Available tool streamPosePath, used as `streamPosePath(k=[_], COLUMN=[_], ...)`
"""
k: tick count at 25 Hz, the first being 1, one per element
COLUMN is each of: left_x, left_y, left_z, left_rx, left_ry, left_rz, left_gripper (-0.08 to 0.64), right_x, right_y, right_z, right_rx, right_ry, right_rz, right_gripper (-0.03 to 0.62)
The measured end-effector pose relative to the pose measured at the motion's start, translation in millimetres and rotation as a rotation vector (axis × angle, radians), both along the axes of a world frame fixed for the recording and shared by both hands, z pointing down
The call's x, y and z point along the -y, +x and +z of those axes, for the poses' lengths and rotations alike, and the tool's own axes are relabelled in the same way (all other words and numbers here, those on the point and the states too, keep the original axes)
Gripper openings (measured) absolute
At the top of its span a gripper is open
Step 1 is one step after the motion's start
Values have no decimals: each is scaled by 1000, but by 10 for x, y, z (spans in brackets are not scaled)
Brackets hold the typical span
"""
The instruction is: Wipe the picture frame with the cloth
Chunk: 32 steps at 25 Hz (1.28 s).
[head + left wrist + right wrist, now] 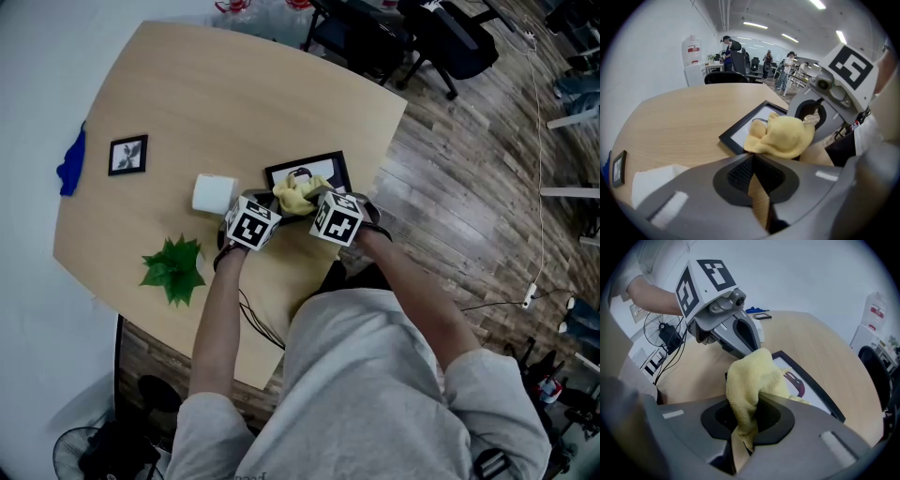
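Wiping step in hand. Right gripper (749, 414) clamped on yellow cloth (749, 376), which sits bunched on picture frame (333, 172) lying flat at centre of head view. Left gripper (753, 159) closed, empty, just beside frame. Next move calls for dragging cloth across glass.

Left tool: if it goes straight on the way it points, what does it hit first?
Probably the cloth, bunched on the frame just ahead of the left tool; depth is unclear.

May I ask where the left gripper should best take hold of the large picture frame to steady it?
Probably the bare left border of the picture frame, approached low from the left: it lies flat, and the cloth covers its near edge.
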<state>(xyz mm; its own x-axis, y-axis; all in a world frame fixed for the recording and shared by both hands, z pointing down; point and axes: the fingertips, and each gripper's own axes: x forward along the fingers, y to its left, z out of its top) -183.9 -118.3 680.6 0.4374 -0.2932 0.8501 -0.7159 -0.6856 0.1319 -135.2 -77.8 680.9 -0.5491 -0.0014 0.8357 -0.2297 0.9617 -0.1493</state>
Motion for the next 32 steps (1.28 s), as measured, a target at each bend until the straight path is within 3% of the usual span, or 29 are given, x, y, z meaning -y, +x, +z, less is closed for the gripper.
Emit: streamPosePath(k=[7,24,32], left_x=[-3,22,16], left_y=[-2,-65,-65], left_z=[2,62,61], left_rx=[-14,-12,-19], left_ry=[-10,-13,-27], left_rz=[-16,-19,-25], left_gripper=[52,52,52], right_x=[-280,-415,-508], right_y=[-396,-590,-628], right_z=[-68,-132,-149], right_rx=[18,50,79], right_ry=[6,3,-19], right_rz=[-51,-32,-77], right_gripper=[51,50,51])
